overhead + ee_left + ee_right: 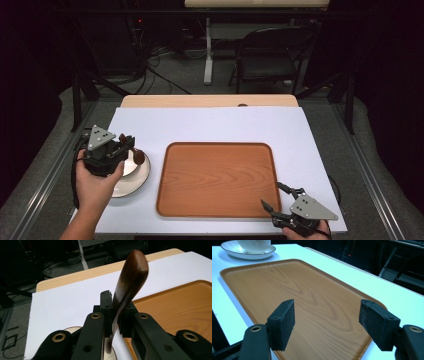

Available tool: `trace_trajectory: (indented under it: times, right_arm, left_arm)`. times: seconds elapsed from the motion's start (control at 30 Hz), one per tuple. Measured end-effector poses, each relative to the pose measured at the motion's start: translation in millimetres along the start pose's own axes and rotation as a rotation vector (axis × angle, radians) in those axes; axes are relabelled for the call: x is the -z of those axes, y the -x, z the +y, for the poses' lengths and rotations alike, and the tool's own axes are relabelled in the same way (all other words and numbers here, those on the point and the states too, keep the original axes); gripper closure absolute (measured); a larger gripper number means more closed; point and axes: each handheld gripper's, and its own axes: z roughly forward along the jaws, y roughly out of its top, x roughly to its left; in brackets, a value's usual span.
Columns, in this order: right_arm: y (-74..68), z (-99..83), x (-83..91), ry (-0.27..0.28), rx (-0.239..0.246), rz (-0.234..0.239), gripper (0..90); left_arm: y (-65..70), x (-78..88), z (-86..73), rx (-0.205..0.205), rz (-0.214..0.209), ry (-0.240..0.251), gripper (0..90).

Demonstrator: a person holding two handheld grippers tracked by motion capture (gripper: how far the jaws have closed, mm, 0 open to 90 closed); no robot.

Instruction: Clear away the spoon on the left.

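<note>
At far left in the high view, left gripper (127,145) held over a white plate (137,181), jaws clamped on a dark wooden spoon (138,156). In the left gripper view, same grip seen close: both black pads pressed against the spoon's (130,282) thin neck, brown rounded end sticking up and tilted right, lower end pointing down toward the plate (72,329) beneath. Whether the spoon touches the plate, not possible to tell. Just right of the plate, lying on a white sheet (210,125) over the table: a wooden tray (217,177), bare, apart from the plate's rim. At the tray's near right corner, right gripper (277,196), jaws spread, nothing between them, tips hovering at the tray's edge. In the right gripper view, two black pads (283,323) standing well apart above the tray (312,302), with the plate (248,252) and a white cup (253,245) on it far off beyond the tray's opposite end.
</note>
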Motion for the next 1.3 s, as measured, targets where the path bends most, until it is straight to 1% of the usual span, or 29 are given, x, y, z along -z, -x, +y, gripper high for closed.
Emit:
trace_trajectory:
  times: [0.17,0.23,0.4,0.43,0.63,0.77,0.8,0.83,0.97,1.1,1.3]
  right_arm:
    - [-0.7,0.3,-0.1,0.016,-0.005,0.015,24.6]
    - [-1.4,0.3,-0.8,0.009,0.0,0.0,22.5]
    - [-1.0,0.9,-0.2,0.009,-0.012,0.004,17.2]
    - [-1.0,1.0,-0.4,0.009,-0.012,0.008,16.0]
    - [-1.3,1.1,-1.3,0.008,-0.015,0.011,14.8]
    - [-1.2,1.0,-1.1,0.012,-0.021,0.017,14.4]
    - [-1.1,1.1,-1.1,0.014,-0.023,0.019,14.1]
    - [-0.9,1.2,-1.0,0.014,-0.023,0.019,14.0]
    - [-1.2,1.3,-1.0,0.017,-0.019,0.018,14.0]
    - [-1.3,1.4,-1.6,0.018,-0.018,0.017,14.0]
    - [-1.3,1.5,-1.4,0.016,-0.021,0.022,11.8]
  left_arm:
    - [7.3,-2.8,2.4,-0.009,-0.031,-0.006,84.2]
    - [10.5,-4.0,3.9,-0.013,-0.047,-0.015,84.2]
    - [20.0,-6.8,8.5,-0.041,-0.085,-0.034,84.2]
    - [21.9,-7.5,9.4,-0.041,-0.094,-0.037,84.2]
    - [32.0,-12.0,14.3,-0.064,-0.146,-0.058,84.2]
    - [37.4,-16.7,16.2,-0.06,-0.181,-0.068,84.2]
    - [38.8,-18.0,16.9,-0.066,-0.19,-0.073,84.2]
    - [40.1,-18.7,17.1,-0.063,-0.197,-0.074,84.2]
    - [45.2,-22.8,19.8,-0.076,-0.22,-0.091,84.2]
    - [50.3,-27.8,21.5,-0.077,-0.253,-0.11,84.2]
    - [58.8,-34.5,21.2,-0.085,-0.287,-0.136,84.2]
